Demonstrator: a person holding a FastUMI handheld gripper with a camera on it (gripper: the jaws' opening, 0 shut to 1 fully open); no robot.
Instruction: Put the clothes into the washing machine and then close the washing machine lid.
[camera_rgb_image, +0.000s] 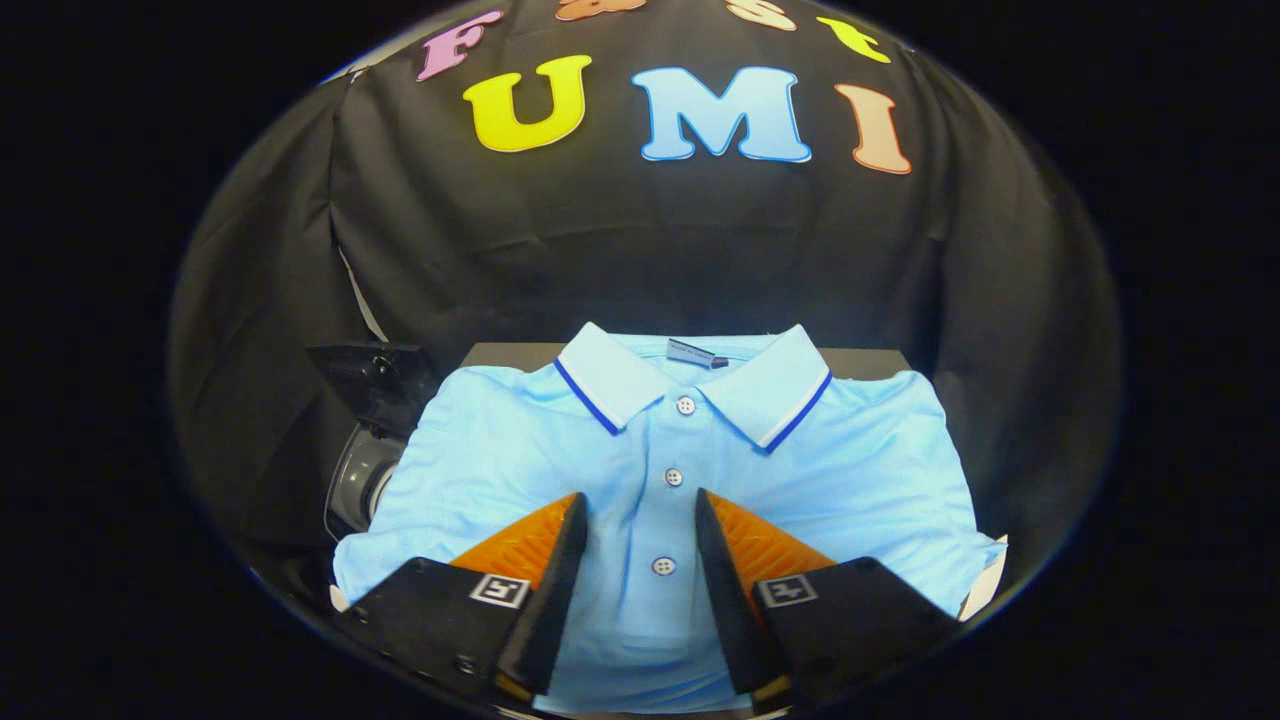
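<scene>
The gripper (640, 510) is hanging over a light blue polo shirt (850, 480) with its jaws standing apart, nothing pressed between them. Its two fingers (545, 560) are framing the shirt's button placket, one on either side of it, and the lowest button (663, 566) is showing in the gap between them. Whether the fingertips are touching the cloth or only hovering above it cannot be told from this view.

The shirt is lying flat and face up on a dark counter (510, 354), neatly spread, its front toward the gripper. Ahead of the fingers the placket is running on toward the collar (610, 380), with a second button (674, 477) just past the fingertips and a third (685, 405) close under the collar opening. The collar is lying open, a paler blue than the body, edged with a white and a dark blue stripe. A small dark label (697, 353) is sitting inside the neck.

To the left of the shirt, just off its sleeve, a grey and black machine (360, 470) is standing partly hidden by the cloth; a rounded grey part of it is showing, and a darker piece is rising above that. Beyond the shirt, black cloth is forming the booth's wall (640, 250).
</scene>
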